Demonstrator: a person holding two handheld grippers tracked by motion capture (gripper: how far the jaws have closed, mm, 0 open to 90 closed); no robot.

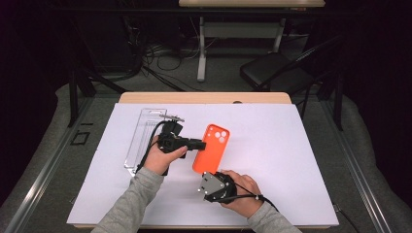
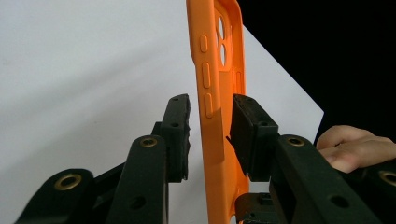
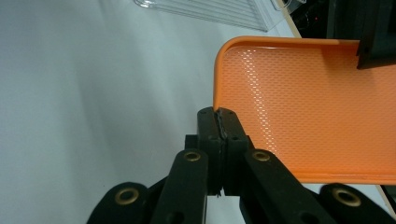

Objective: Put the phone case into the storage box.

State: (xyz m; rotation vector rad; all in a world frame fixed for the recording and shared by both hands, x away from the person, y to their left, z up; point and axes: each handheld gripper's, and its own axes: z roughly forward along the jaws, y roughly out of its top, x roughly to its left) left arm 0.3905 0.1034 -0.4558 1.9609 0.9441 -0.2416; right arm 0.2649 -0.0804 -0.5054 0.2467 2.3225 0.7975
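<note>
Nearest the person, the right claw (image 1: pixel 210 175) sat low on the white sheet (image 1: pixel 291 160) with its plate up, and its jaws were clamped tight on the near edge of the orange case (image 1: pixel 210 148); in the right gripper view the two pads met on the thin rim beside a rounded corner (image 3: pixel 219 116), the dotted inside of the case (image 3: pixel 317 107) spreading away to the right. A little farther out, the left claw (image 1: pixel 203 143) came in from the left at the long side of the case; its jaws stood narrow, one on each side of the side wall (image 2: pixel 212 116), the inner pad against the wall, the outer one just short of the buttons, so the grip was not yet full. The case was tilted off the sheet, camera holes at the far end. Beyond the left hand (image 1: pixel 163 158) a clear plastic box (image 1: pixel 143 138) lay flat on the sheet; the tabletop (image 1: pixel 204 98) showed past the sheet's far edge.
</note>
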